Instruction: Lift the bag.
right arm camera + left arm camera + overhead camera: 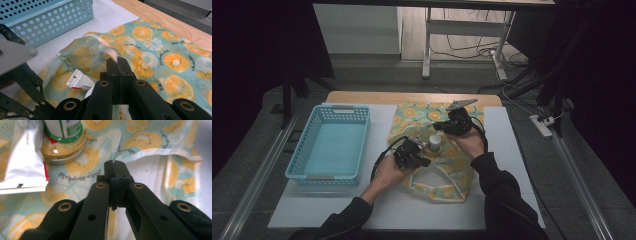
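Both my tongs are clenched over the fruit-print bag (447,165). My left gripper (115,173) pinches its rim beside the jar (65,140); my right gripper (117,65) pinches the rim opposite.

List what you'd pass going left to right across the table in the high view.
Blue basket → left gripper → small bottle on the fruit-print cloth → right gripper and the hand holding it → bare white mat.

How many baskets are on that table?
1: a light blue perforated basket on the white mat at the table's left, beside the fruit-print cloth. No other basket is in sight.
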{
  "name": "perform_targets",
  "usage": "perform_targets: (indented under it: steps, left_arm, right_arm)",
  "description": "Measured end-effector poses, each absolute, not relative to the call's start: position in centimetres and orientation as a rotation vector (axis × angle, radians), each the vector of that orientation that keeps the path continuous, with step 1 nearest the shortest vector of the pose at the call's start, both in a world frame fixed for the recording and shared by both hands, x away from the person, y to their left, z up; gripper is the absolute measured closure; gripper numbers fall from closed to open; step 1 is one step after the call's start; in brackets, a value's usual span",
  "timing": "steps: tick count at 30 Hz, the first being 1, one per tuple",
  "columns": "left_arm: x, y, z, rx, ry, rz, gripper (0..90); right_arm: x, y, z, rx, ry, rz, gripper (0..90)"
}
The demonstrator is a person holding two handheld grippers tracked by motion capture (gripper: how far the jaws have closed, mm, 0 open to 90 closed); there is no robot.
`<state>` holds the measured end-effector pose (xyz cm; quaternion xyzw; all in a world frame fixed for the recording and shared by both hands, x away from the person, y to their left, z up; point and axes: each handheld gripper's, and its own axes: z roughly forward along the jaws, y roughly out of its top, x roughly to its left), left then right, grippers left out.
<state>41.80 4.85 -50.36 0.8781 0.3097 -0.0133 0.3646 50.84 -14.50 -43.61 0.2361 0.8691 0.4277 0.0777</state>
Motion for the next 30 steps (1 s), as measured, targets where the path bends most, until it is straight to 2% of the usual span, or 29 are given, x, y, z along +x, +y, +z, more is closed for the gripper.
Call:
perform_targets:
  steps: [9, 30]
  left_arm:
    - [42.1, 5.6, -48.5, 2.224, 0.79, -0.055, 90.0]
    - [43.1, 7.8, -41.1, 2.125, 0.754, 0.009, 90.0]
  right_arm:
    - [50.5, -14.6, -42.7, 0.689, 2.603, 1.277, 90.0]
    - [49.4, -14.2, -39.1, 0.628, 2.575, 1.287, 90.0]
